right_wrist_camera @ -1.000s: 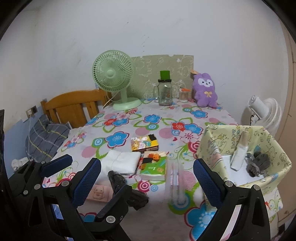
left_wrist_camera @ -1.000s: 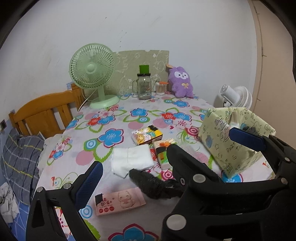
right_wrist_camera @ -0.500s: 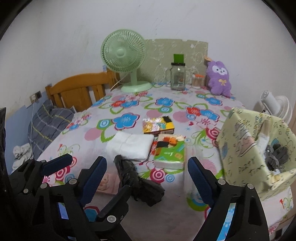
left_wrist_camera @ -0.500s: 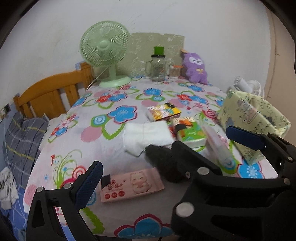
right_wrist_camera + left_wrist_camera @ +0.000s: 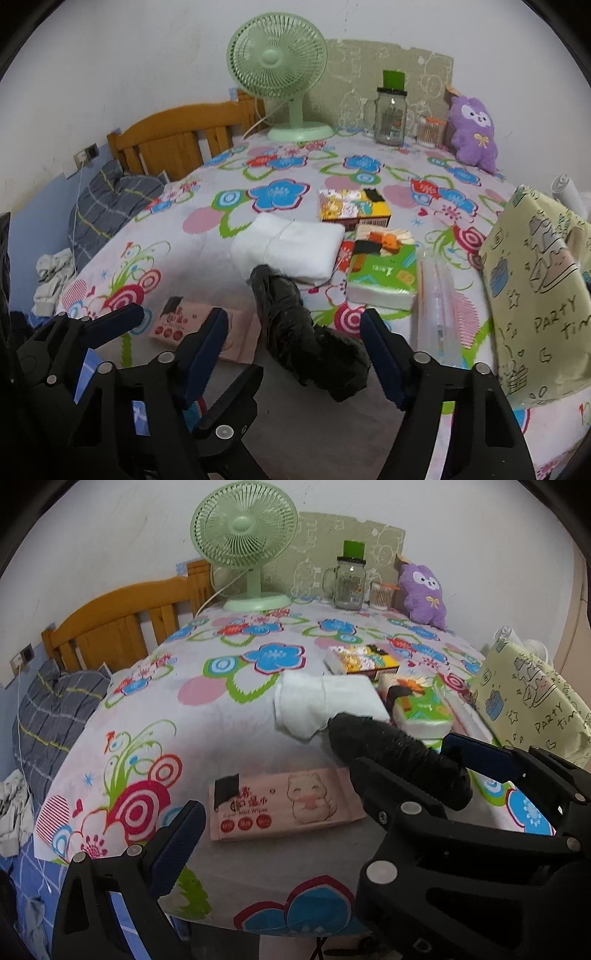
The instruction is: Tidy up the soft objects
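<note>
On the flowered tablecloth (image 5: 236, 686) lie a pink wipes pack (image 5: 284, 805), a black plastic roll (image 5: 395, 753), a white folded cloth (image 5: 325, 701), a green tissue pack (image 5: 380, 273) and a yellow tissue pack (image 5: 352, 208). A yellow fabric bin (image 5: 535, 295) stands at the right. My left gripper (image 5: 332, 801) is open over the wipes pack. My right gripper (image 5: 295, 350) is open with the black roll (image 5: 303, 343) between its fingers, untouched. The wipes pack (image 5: 199, 328) shows partly behind the left gripper in the right wrist view.
A green fan (image 5: 247, 542), a glass jar (image 5: 349, 579), a cotton swab cup (image 5: 380, 594) and a purple plush (image 5: 423, 590) stand at the table's back. A wooden headboard (image 5: 118, 624) and grey bedding (image 5: 55, 716) lie left. A clear packet (image 5: 437, 295) lies beside the bin.
Both grippers have dropped lower and closer to the table's near edge. The wipes pack and black roll now look larger and nearer. Both grippers stay open.
</note>
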### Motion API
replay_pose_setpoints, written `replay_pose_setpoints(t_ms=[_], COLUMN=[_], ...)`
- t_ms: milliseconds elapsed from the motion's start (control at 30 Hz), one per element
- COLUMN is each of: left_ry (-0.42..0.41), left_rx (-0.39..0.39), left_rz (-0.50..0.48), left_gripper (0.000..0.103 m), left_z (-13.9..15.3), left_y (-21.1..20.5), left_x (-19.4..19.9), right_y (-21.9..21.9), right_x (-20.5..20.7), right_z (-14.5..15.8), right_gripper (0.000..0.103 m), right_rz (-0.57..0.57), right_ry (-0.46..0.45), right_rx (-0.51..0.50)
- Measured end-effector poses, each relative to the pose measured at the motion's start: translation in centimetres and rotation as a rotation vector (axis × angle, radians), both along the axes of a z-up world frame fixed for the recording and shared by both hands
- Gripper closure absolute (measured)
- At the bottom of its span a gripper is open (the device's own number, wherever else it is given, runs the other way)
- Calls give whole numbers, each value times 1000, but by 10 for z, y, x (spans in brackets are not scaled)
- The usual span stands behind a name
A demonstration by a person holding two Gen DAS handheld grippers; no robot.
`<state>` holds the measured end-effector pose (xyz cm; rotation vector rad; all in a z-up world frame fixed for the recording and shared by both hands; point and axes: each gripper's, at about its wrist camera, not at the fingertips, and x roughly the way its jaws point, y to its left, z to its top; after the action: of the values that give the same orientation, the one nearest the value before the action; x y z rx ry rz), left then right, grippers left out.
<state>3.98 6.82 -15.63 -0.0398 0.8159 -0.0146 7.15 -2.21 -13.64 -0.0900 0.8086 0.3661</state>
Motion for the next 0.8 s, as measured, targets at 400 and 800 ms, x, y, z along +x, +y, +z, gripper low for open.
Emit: replay_pose_setpoints(t_ms=[400,800], left_ry=[33,6], left_rx=[-6,23], left_rz=[12,-10], left_gripper=[2,2], left_z=[-11,-5], left_y=[2,-5], left_x=[6,17], right_y=[4,-6], right_x=[4,2], right_z=[-8,3], right_gripper=[60,69], right_rz=[-11,-49], right_ry=[-11,-56], right_rx=[-52,-38])
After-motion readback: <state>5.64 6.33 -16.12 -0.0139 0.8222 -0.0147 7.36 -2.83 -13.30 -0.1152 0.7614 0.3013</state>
